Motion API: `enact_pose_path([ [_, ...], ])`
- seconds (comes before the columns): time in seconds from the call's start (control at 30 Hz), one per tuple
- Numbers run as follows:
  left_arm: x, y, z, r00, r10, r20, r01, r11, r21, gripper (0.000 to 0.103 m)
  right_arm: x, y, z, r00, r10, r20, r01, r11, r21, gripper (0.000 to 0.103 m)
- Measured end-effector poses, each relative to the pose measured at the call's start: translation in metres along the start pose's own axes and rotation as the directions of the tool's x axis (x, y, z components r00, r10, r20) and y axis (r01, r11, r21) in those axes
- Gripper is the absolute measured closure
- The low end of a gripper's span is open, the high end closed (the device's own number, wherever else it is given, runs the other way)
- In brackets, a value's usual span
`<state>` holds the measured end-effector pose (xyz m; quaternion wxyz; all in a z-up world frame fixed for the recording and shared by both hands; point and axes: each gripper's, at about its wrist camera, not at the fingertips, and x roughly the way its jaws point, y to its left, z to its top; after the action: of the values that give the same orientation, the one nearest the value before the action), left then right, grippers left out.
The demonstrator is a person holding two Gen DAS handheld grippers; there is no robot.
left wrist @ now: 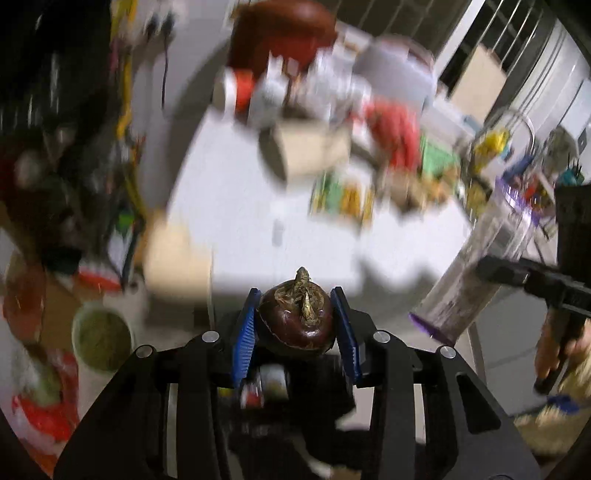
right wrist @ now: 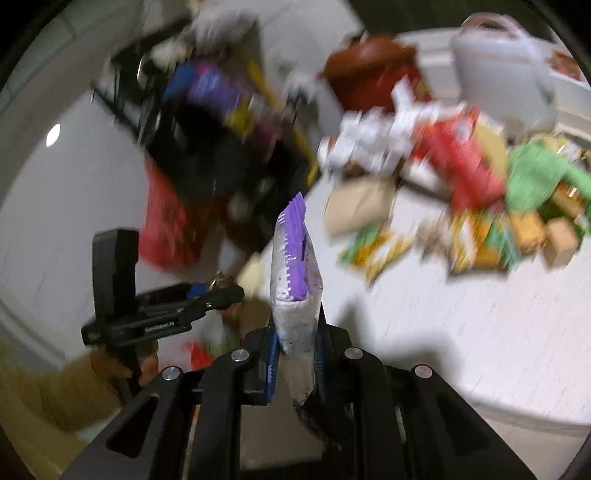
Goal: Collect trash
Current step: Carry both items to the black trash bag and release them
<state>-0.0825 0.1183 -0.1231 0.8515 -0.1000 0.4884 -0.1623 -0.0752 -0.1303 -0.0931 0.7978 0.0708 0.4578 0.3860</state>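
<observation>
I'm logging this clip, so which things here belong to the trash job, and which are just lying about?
In hand:
- left gripper shut on a dark round fruit
- right gripper shut on a silver-purple wrapper
- blurred wrappers on the white table

Lying about:
- white cooker
- brown pot

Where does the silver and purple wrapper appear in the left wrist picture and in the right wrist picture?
Left wrist view: the silver and purple wrapper is at the right, low, sticking out slantwise from the other tool.
Right wrist view: the wrapper stands at the centre, upright, pinched between the blue pads of the right tool.
Shared landmark: the brown pot at the far end of the white table.
</observation>
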Motion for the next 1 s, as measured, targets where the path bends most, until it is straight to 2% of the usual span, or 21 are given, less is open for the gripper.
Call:
enact_pose_path([
  [0.07,0.028,0.011,-0.030,0.996,-0.012,-0.083,0.010,1.000,-0.029,0.065,0.025,-0.001,-0.024,0.996,-0.012,-0.090,0.011,1.000,-0.007,0.086],
  [0.17,0.079,0.028,-0.072,0.979,-0.006,-0.203,-0.012,0.996,-0.087,0.065,0.066,-0.014,-0.061,0.980,-0.034,-0.196,0.040,0.999,0.025,0.086],
  [0.3,0.155,0.043,-0.116,0.944,0.004,-0.331,-0.043,0.993,-0.111,0.065,0.134,-0.045,-0.119,0.939,-0.097,-0.331,0.124,0.990,0.062,0.086],
  [0.37,0.183,0.049,-0.133,0.931,-0.004,-0.364,-0.044,0.992,-0.122,0.065,0.164,-0.064,-0.144,0.914,-0.115,-0.389,0.164,0.982,0.097,0.086],
  [0.5,0.245,0.065,-0.164,0.881,0.036,-0.471,-0.105,0.987,-0.122,0.065,0.218,-0.094,-0.186,0.867,-0.165,-0.470,0.240,0.965,0.104,0.086],
  [0.53,0.258,0.068,-0.170,0.866,0.064,-0.495,-0.135,0.985,-0.109,0.057,0.232,-0.100,-0.195,0.849,-0.192,-0.492,0.265,0.961,0.083,0.086],
  [0.57,0.267,0.071,-0.173,0.855,0.076,-0.514,-0.153,0.982,-0.109,0.051,0.241,-0.105,-0.195,0.837,-0.205,-0.507,0.281,0.957,0.078,0.080],
  [0.6,0.275,0.075,-0.175,0.843,0.096,-0.530,-0.180,0.978,-0.109,0.038,0.250,-0.110,-0.198,0.826,-0.219,-0.520,0.299,0.952,0.074,0.071],
  [0.63,0.275,0.075,-0.177,0.840,0.112,-0.531,-0.197,0.975,-0.107,0.031,0.256,-0.113,-0.198,0.816,-0.240,-0.526,0.321,0.945,0.066,0.063],
  [0.67,0.276,0.078,-0.178,0.840,0.124,-0.528,-0.212,0.971,-0.109,0.029,0.258,-0.116,-0.197,0.808,-0.262,-0.528,0.343,0.938,0.060,0.044],
  [0.7,0.275,0.082,-0.177,0.839,0.133,-0.528,-0.227,0.967,-0.117,0.027,0.257,-0.118,-0.195,0.809,-0.276,-0.520,0.356,0.933,0.059,0.038],
  [0.8,0.266,0.090,-0.174,0.842,0.141,-0.520,-0.244,0.961,-0.134,0.027,0.241,-0.121,-0.185,0.825,-0.265,-0.499,0.349,0.934,0.081,0.040],
  [0.9,0.243,0.088,-0.163,0.847,0.158,-0.508,-0.254,0.959,-0.126,0.027,0.215,-0.111,-0.167,0.853,-0.264,-0.451,0.333,0.940,0.080,0.040],
  [0.93,0.236,0.085,-0.158,0.853,0.161,-0.497,-0.251,0.961,-0.120,0.027,0.200,-0.104,-0.158,0.866,-0.264,-0.424,0.324,0.943,0.076,0.039],
  [1.0,0.212,0.079,-0.144,0.870,0.167,-0.464,-0.240,0.965,-0.103,0.027,0.170,-0.089,-0.138,0.892,-0.264,-0.368,0.311,0.948,0.073,0.030],
])
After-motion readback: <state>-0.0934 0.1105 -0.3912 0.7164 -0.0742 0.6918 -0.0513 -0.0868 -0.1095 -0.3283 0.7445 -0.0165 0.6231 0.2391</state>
